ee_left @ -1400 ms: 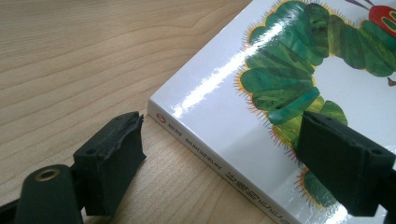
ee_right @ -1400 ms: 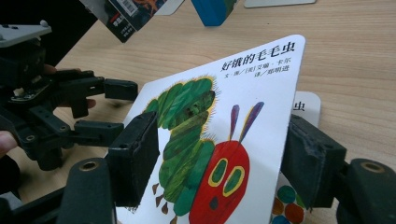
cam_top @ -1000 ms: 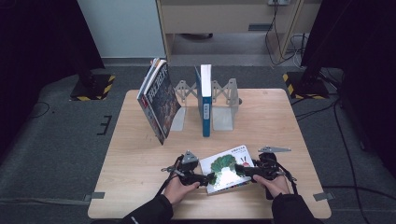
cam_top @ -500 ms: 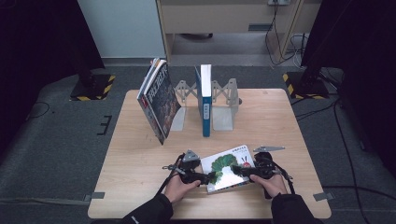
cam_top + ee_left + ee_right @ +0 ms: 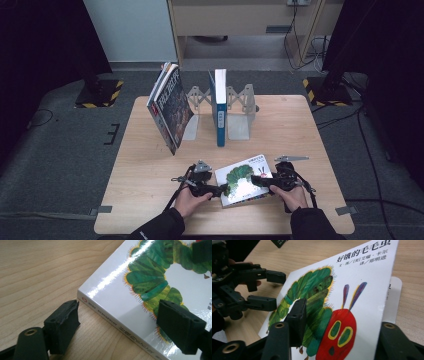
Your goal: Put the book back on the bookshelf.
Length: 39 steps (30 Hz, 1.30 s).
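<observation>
Caterpillar picture book [image 5: 246, 179] is lying flat at the table's [image 5: 150, 170] 6 o'clock edge, between both grippers. Left gripper [image 5: 220, 190] is sitting at the book's 9 o'clock side, jaws spread and straddling the spine corner, just been closing slightly. Right gripper [image 5: 257, 180] at 3 o'clock, jaws closing over the cover's edge; can't tell whether they're pinching it yet. Two books [image 5: 170, 107] are standing in bookends [image 5: 240, 107] at 12 o'clock.
</observation>
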Each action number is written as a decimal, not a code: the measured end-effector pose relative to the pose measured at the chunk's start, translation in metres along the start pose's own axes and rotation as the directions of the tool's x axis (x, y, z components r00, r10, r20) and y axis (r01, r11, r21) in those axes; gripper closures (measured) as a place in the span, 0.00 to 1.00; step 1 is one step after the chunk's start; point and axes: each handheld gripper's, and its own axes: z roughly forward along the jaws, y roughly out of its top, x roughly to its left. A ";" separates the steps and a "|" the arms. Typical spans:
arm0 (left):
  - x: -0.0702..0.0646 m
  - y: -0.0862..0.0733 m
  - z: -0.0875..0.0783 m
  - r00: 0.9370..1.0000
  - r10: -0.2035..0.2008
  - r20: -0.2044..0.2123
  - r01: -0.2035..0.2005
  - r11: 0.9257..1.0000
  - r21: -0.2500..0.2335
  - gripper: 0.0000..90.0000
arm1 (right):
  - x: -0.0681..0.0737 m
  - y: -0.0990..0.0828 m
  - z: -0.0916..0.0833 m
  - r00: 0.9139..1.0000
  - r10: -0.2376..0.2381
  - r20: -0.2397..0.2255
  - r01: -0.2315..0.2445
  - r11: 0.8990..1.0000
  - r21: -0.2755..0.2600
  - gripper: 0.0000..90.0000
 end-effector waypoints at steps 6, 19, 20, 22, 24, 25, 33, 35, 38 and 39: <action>0.001 0.000 -0.004 1.000 0.020 -0.008 -0.020 1.000 0.012 0.22 | 0.000 0.002 -0.004 1.000 0.014 -0.023 -0.014 1.000 -0.007 0.67; 0.001 0.001 -0.008 1.000 -0.013 0.023 0.014 1.000 -0.008 0.23 | 0.005 0.007 -0.013 0.994 -0.002 -0.107 -0.006 0.997 -0.076 0.85; 0.002 0.001 -0.008 1.000 -0.017 0.026 0.017 1.000 -0.009 0.22 | 0.007 0.008 -0.015 0.993 -0.017 -0.117 0.006 0.996 -0.090 0.87; 0.002 0.001 -0.009 0.999 -0.021 0.026 0.021 1.000 -0.011 0.23 | 0.007 0.008 -0.015 0.992 -0.023 -0.120 0.011 0.996 -0.093 0.87; 0.002 0.001 -0.009 0.999 -0.026 0.033 0.026 1.000 -0.008 0.22 | 0.009 0.009 -0.016 0.992 -0.031 -0.126 0.019 0.995 -0.099 0.88; 0.002 0.001 -0.009 0.999 -0.025 0.032 0.025 1.000 -0.009 0.22 | 0.009 0.009 -0.016 0.991 -0.039 -0.127 0.026 0.994 -0.102 0.88; 0.002 0.001 -0.009 0.999 -0.038 0.037 0.038 0.999 -0.022 0.21 | 0.012 0.011 -0.022 0.988 -0.060 -0.140 0.040 0.990 -0.138 0.90; 0.003 0.001 -0.009 0.998 -0.040 0.040 0.041 0.999 -0.024 0.21 | 0.013 0.012 -0.023 0.988 -0.063 -0.141 0.042 0.988 -0.146 0.91; 0.002 0.001 -0.008 0.998 -0.047 0.050 0.048 0.998 -0.029 0.21 | 0.014 0.013 -0.026 0.986 -0.078 -0.147 0.051 0.983 -0.174 0.92; 0.002 0.001 -0.008 0.997 -0.050 0.056 0.052 0.998 -0.032 0.20 | 0.014 0.014 -0.028 0.984 -0.083 -0.156 0.053 0.980 -0.190 0.94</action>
